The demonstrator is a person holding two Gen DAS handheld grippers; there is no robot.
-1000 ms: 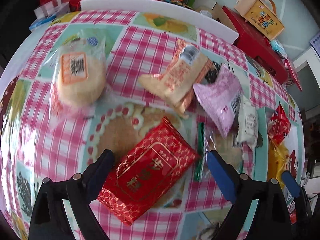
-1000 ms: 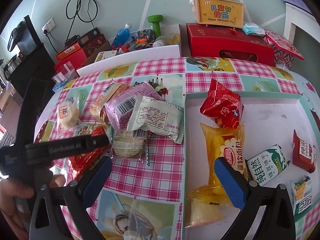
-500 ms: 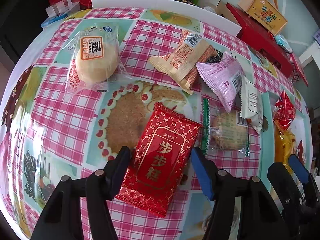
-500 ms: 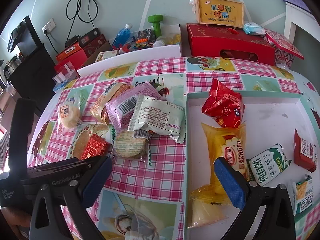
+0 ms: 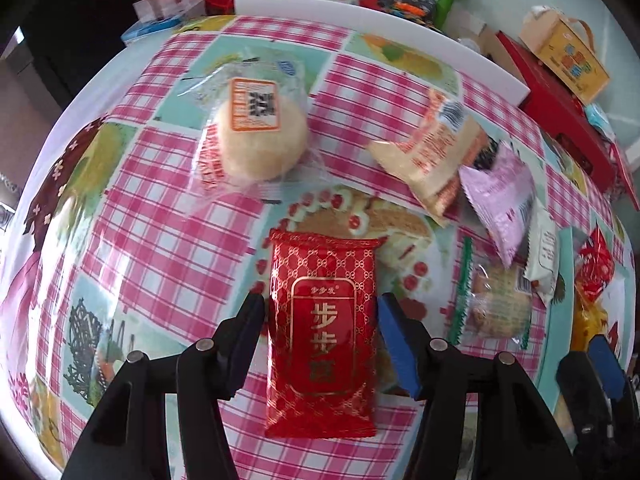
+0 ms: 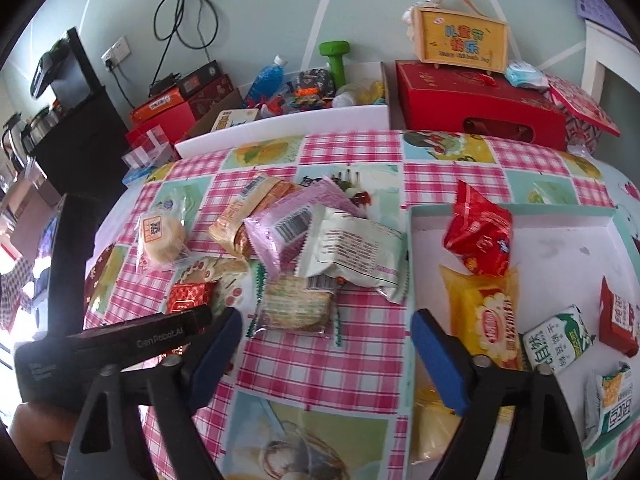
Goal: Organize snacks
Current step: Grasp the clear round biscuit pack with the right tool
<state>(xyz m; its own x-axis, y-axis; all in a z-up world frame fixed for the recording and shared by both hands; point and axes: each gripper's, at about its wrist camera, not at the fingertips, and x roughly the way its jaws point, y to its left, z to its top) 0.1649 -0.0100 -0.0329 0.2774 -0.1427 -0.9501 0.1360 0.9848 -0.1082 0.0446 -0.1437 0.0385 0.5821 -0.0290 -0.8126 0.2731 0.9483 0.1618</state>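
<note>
Between the closing jaws of the left gripper [image 5: 320, 312], a red snack packet [image 5: 322, 336] lies flat on the checked tablecloth [image 5: 160, 240]; pad contact is indeterminate. Right gripper [image 6: 326, 324]: closing, empty, white tray [image 6: 560, 248] to its right; boxes line the far wall.

**Two wrist cams, one tabletop**

The tabletop [image 5: 160, 240] is viewed steeply and close from the left wrist. From the right wrist it's seen farther back, angled toward the wall. The red packet [image 5: 322, 336] [image 6: 188, 294] and snack pile [image 6: 304, 236] are shared.
</note>
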